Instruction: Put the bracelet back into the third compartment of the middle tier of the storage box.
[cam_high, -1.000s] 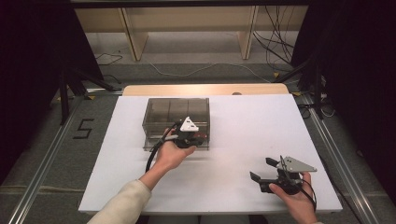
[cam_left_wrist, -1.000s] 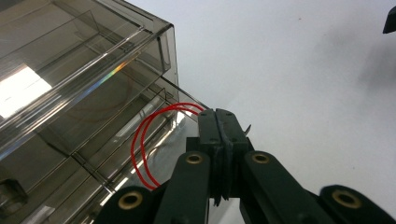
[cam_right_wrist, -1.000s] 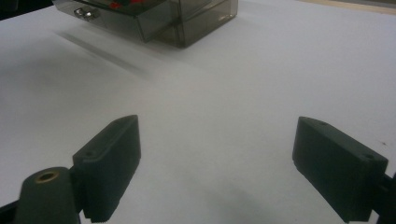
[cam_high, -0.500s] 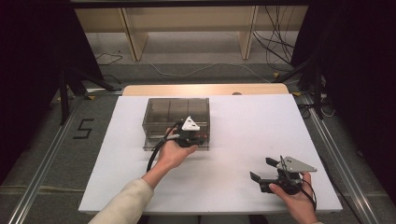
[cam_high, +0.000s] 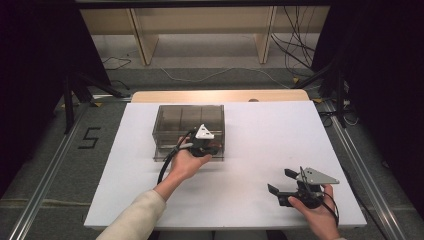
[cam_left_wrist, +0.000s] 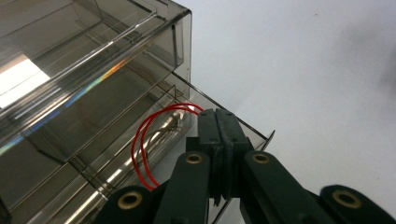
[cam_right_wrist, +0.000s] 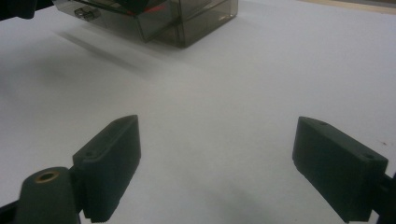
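Smoky plastic drawer box (cam_high: 188, 131): left gripper (cam_left_wrist: 218, 126), jaws closed together, at its pulled-out drawer (cam_left_wrist: 254, 135); right gripper (cam_high: 280, 183) wide, well apart, over white table (cam_high: 260, 130).

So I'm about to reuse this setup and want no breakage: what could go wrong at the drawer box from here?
The left gripper, jaws shut, sits at the front wall of the open drawer; a sideways pull might skew the drawer or drag the light clear box across the table.

The red wire loop lies in the drawer by the jaws and could snag.

The right gripper is open and away from the box, so nothing steadies it.
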